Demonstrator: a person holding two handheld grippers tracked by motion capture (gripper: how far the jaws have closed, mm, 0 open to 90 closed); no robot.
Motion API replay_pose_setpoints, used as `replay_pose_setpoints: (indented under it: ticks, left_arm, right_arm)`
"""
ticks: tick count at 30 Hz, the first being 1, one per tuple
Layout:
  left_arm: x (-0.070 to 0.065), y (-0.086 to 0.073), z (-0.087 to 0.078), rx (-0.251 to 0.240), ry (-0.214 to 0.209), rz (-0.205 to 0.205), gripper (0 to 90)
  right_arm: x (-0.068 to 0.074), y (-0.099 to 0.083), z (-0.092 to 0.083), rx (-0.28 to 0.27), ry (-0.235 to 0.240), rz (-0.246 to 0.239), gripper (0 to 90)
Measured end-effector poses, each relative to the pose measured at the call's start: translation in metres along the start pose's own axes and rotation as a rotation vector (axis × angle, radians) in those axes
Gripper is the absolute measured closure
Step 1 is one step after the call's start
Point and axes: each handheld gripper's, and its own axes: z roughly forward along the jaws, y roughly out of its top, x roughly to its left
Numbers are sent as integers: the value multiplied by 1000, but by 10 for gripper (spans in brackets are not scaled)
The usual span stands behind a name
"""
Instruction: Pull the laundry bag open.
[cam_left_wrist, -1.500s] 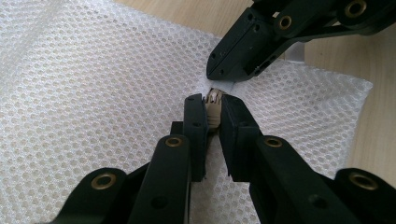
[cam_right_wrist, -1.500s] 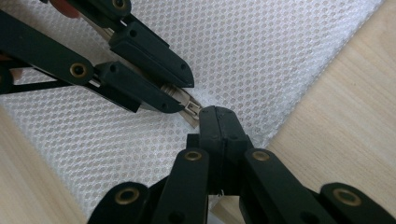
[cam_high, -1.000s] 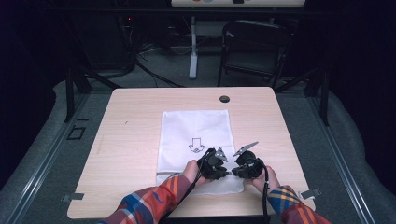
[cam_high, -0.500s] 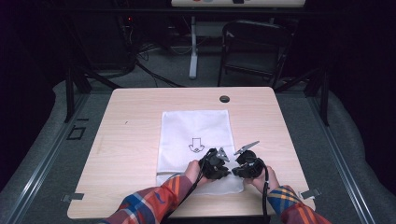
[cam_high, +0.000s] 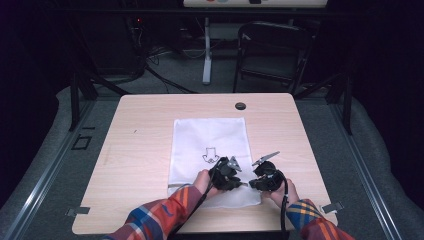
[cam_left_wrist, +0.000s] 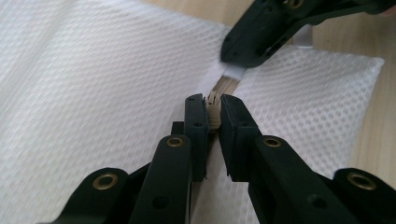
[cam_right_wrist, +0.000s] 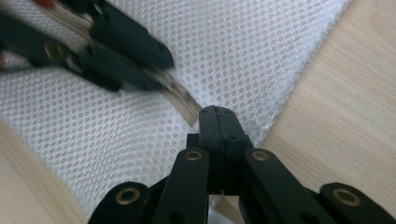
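Observation:
A white mesh bag (cam_high: 210, 137) with a small arrow print lies flat on the wooden table (cam_high: 140, 150). A beige zipper (cam_left_wrist: 223, 86) runs along the bag's near end. My left gripper (cam_left_wrist: 213, 100) is shut on the zipper's beige pull (cam_left_wrist: 214, 114). My right gripper (cam_right_wrist: 218, 113) is shut on the bag's edge at the zipper's end; the left gripper view shows it pinching a white tab (cam_left_wrist: 233, 71). In the high view the left gripper (cam_high: 235, 181) and right gripper (cam_high: 254, 182) face each other, close together over the bag's near right corner.
A black round grommet (cam_high: 240, 106) sits in the table's far edge. A dark chair (cam_high: 272, 50) and cables stand on the floor beyond the table. Bare wood lies left and right of the bag. Plaid sleeves (cam_high: 160, 215) come in from the near edge.

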Motion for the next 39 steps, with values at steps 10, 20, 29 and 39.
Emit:
replay_pose_setpoints:
  ticks: [10,20,29,39]
  left_arm:
    - [1,-1,4,-4,-27,-2,812]
    - [2,-3,4,-16,-33,-10,805]
    - [-1,-3,4,-16,-17,0,814]
    - [1,-4,0,-7,-16,-7,816]
  right_arm:
    - [9,7,-3,-57,-18,-118,900]
    - [11,8,8,-50,-25,-170,900]
    - [14,6,10,-56,-31,-264,900]
    - [14,5,9,-59,-32,-252,900]
